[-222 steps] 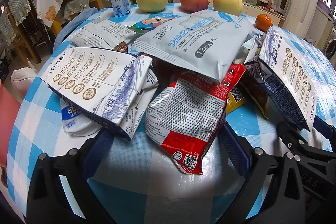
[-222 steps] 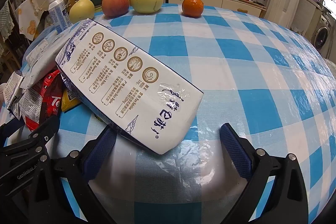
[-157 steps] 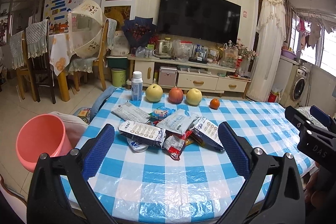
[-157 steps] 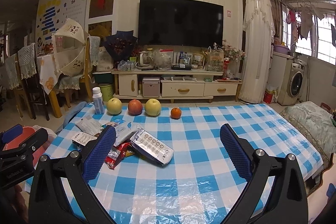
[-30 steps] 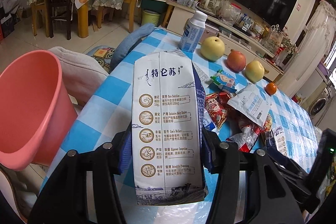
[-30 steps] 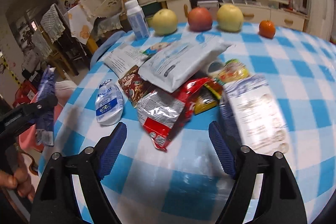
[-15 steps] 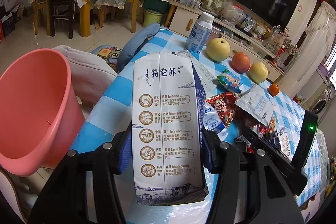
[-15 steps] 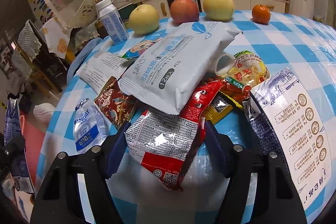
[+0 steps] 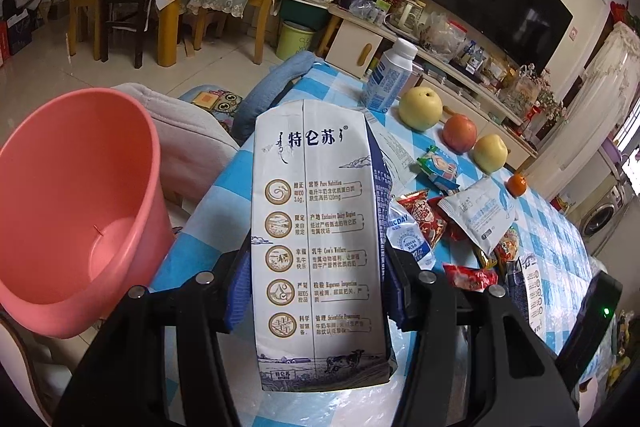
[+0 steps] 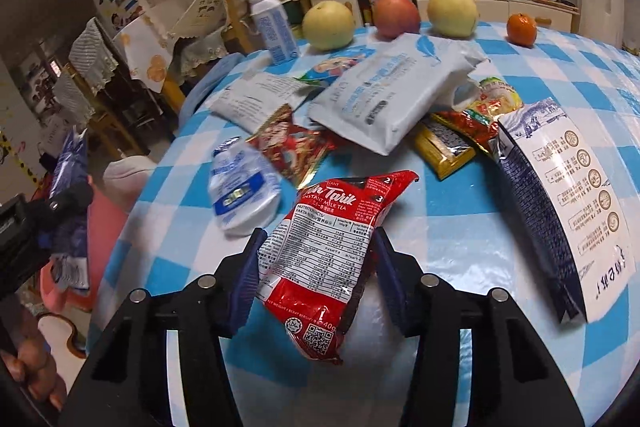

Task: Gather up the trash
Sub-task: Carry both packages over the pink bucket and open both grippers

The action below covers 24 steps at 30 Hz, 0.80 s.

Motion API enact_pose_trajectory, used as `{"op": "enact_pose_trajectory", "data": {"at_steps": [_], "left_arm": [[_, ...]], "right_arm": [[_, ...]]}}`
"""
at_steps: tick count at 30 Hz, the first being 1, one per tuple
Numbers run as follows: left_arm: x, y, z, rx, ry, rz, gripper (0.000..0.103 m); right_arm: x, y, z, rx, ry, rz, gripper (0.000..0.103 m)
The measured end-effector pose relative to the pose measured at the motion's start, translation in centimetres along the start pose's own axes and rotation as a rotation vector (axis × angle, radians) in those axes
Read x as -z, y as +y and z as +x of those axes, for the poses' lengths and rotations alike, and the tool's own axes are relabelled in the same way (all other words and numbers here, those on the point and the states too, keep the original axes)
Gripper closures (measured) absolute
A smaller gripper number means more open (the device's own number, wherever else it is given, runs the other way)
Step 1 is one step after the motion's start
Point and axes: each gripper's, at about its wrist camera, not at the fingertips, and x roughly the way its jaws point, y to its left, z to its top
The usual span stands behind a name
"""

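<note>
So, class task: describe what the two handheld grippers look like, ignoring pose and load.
Both the left gripper and right gripper have matte black angular frames with round silver bolt heads and ribbed blue pads. The left view also shows a small green light.

The flattened cardboard milk carton (image 9: 316,247) is white with dark blue print, gold round emblems and navy side panels. The round plastic bucket (image 9: 76,203) is plain salmon pink. The plastic tablecloth (image 10: 460,235) is checked in sky blue, pale blue and white. The crinkled foil milk-tea sachet (image 10: 328,247) is bright red with a white panel of black print. The soft wipes pouch (image 10: 384,95) is pale grey with a blue feather mark. The small round mandarin (image 10: 521,29) is orange.
</note>
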Motion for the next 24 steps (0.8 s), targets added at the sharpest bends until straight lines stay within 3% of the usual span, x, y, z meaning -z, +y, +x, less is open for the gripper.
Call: {"op": "enact_pose_trajectory", "data": {"at_steps": [7,13,18,24], "left_arm": [[-1.0,2.7,-1.9,-0.019,-0.045,-0.052,0.048],[-2.7,8.7,-4.2,-0.103,-0.113,-0.172,0.048],[-3.7,14.3,-5.6,-0.19,-0.151,-0.307,0.048],[-4.2,19.1,-5.9,-0.267,-0.152,-0.443,0.046]], "right_arm": [[-1.7,5.7,-2.6,-0.156,-0.038,-0.047,0.05],[-4.1,14.9,-3.3,-0.36,-0.057,-0.146,0.049],[-5.1,22.2,-1.9,-0.479,-0.035,-0.225,0.049],[-4.9,28.1,2.1,-0.541,0.048,-0.271,0.045]]}}
